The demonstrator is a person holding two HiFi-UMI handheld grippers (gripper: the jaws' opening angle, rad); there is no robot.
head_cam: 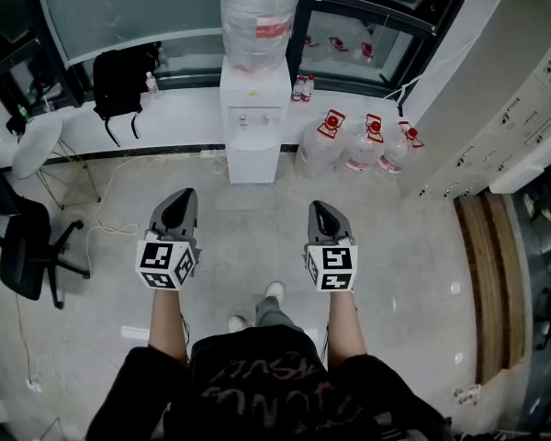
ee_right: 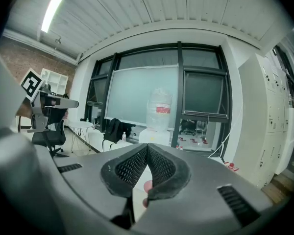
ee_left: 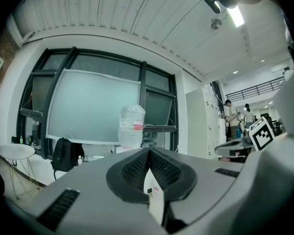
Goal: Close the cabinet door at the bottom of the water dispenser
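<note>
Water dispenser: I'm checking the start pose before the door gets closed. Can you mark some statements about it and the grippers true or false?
1. A large bottle sits on top of the water dispenser. True.
2. The left gripper touches the water dispenser. False: it is held short of it, over the floor.
3. The left gripper and right gripper both have their jaws together, holding nothing. True.
4. In the head view, spare bottles stand at the dispenser's left. False: they stand at its right.

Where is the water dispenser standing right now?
Head view, top centre: the dispenser stands against the window ledge, with the backpack to its left and spare bottles on the floor to its right.
</note>
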